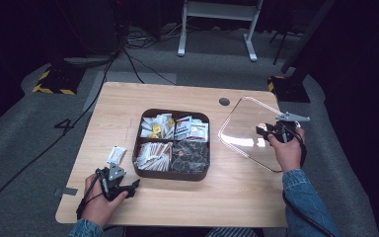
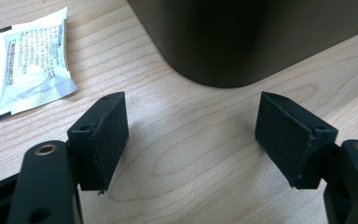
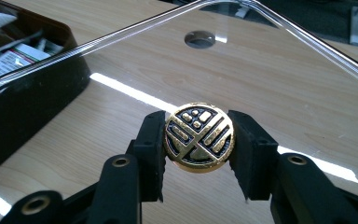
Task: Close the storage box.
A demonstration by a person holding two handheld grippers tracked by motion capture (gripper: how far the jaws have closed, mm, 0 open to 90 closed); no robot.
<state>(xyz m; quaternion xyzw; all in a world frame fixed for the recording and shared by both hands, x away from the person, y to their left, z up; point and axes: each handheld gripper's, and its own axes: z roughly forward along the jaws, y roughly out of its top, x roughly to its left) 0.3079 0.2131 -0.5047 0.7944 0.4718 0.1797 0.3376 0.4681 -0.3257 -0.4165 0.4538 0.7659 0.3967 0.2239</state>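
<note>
A dark brown box (image 1: 170,174) with four compartments of sachets and packets sits in the middle of the table. To its right, my right gripper (image 1: 265,131) is shut on the round gold and black knob (image 3: 199,136) of a clear lid (image 1: 244,129), held tilted above the wood. Through the lid (image 3: 279,65) I see the table, and the box (image 3: 32,93) lies to the left. My left gripper (image 1: 134,186) rests low by the box's front left corner. Its jaws stand open over bare wood (image 2: 193,135), with the box wall (image 2: 251,37) just ahead.
One white sachet (image 1: 117,154) lies loose on the table left of the box, and appears ahead and to the left of the jaws in the left gripper view (image 2: 28,63). A round cable hole (image 1: 224,101) sits near the table's far edge. Cables and stands lie on the floor beyond.
</note>
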